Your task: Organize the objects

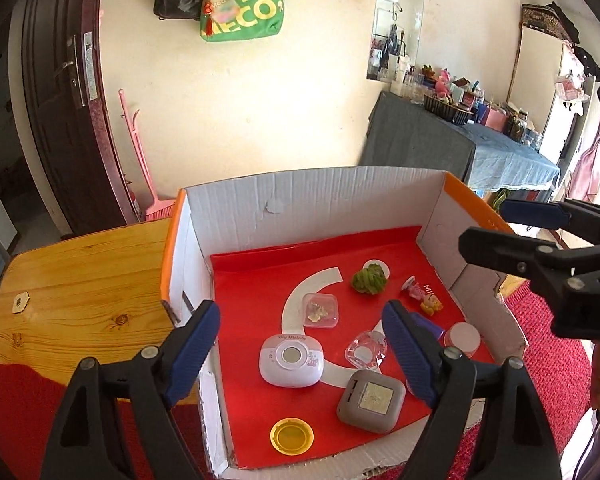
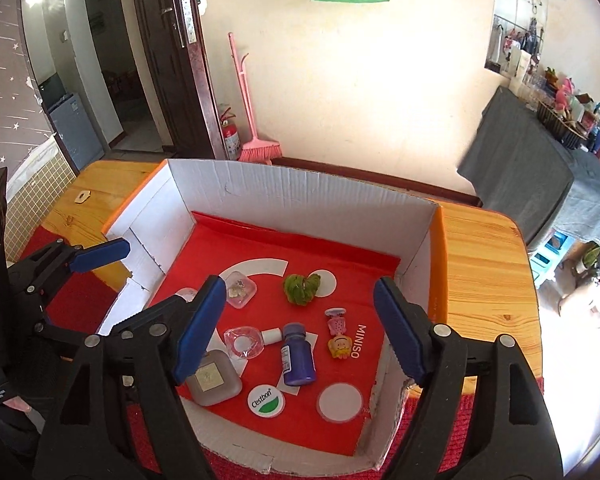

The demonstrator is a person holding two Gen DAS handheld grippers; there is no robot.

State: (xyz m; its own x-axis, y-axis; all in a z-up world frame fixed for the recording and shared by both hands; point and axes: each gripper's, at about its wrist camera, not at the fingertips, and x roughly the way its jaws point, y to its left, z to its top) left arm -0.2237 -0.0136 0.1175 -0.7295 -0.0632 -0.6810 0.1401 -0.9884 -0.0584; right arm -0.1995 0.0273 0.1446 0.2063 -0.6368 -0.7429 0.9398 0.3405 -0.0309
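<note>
Above cardboard box point(image 2: 300, 184), left gripper point(image 1: 300, 344) and right gripper point(image 2: 300, 328) both hover with jaws spread, nothing between pads. All objects lie inside box on red liner: purple bottle point(image 2: 298, 356) centre, grey case point(image 2: 214, 378) at 8 o'clock, green ball point(image 2: 300, 286) at 12 o'clock. Judgement: select one item, descend vertically, keep grippers well apart, clear box walls, centre pads before closing.

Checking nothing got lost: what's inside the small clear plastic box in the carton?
Inside the clear box lie a few small pale yellowish pieces, too small to identify. Its lid is shut; whatever is beneath the pieces can't be seen.
</note>
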